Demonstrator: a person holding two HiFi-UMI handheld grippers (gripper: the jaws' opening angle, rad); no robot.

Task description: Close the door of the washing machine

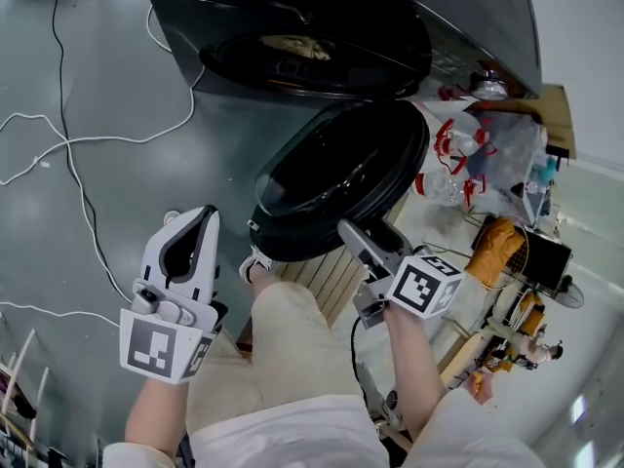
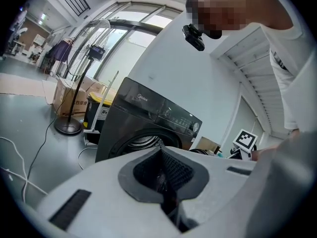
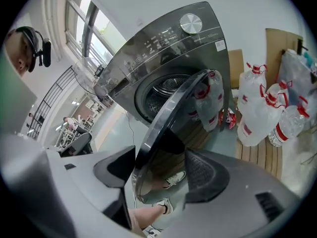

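Washer (image 1: 322,27), door (image 1: 341,169) swung open. Right gripper (image 1: 353,234): jaws apart, astride the door rim, likely placed to swing it shut. Left gripper (image 1: 195,227): closed, empty, idle.

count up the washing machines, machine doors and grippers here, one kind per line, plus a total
washing machine: 1
door, standing open: 1
grippers: 2 (left gripper shut and empty, right gripper open with the door's rim between its jaws)
total: 4
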